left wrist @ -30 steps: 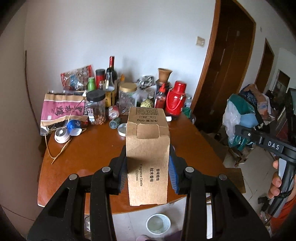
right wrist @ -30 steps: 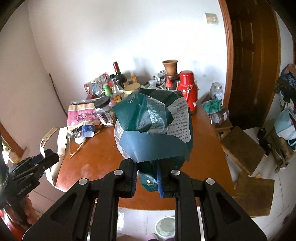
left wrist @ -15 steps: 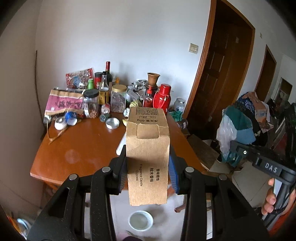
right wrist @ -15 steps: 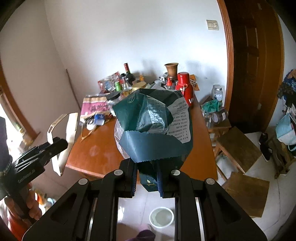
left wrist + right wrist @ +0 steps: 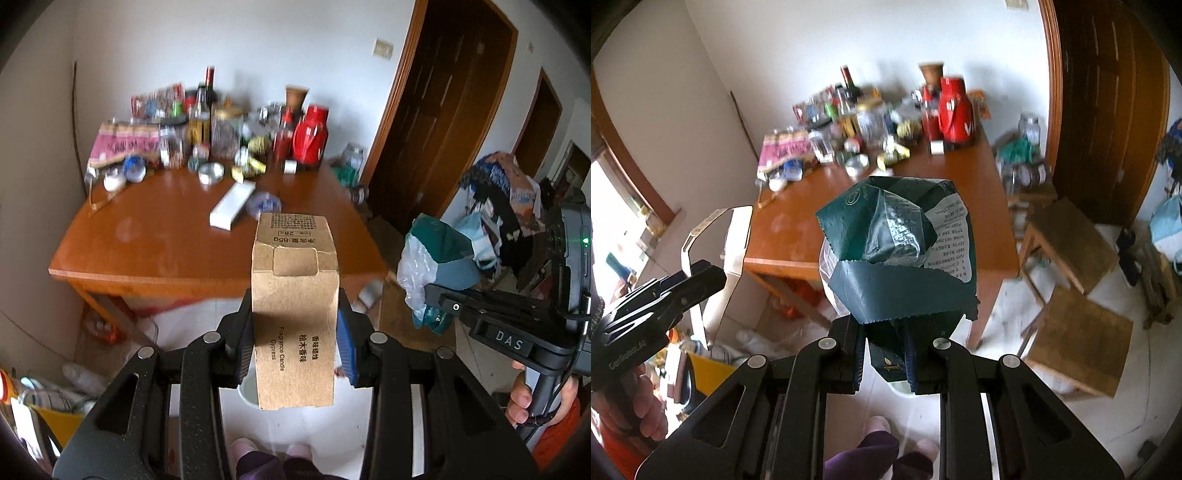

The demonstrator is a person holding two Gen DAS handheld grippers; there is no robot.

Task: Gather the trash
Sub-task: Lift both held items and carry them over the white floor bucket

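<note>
A brown cardboard candle box (image 5: 295, 314) stands upright between the blue pads of my left gripper (image 5: 295, 332), which is shut on it. In the right wrist view, my right gripper (image 5: 886, 354) is shut on the lower end of a crumpled dark green plastic bag (image 5: 897, 251). Both are held over the white floor, short of the wooden table (image 5: 166, 236). A white round bin (image 5: 247, 391) on the floor shows only as a sliver behind the box. The left wrist view also shows the green bag (image 5: 439, 254) at the right.
The far half of the table is crowded with bottles, jars and a red flask (image 5: 312, 138); a long white box (image 5: 232, 205) lies nearer. Two wooden stools (image 5: 1067, 236) stand right of the table. Bags and clutter (image 5: 74, 391) sit at the lower left. The person's feet (image 5: 243, 446) are below.
Both grippers have pulled back from the table and sunk lower, so the table's front edge and the floor now show. Both grips are unchanged.
</note>
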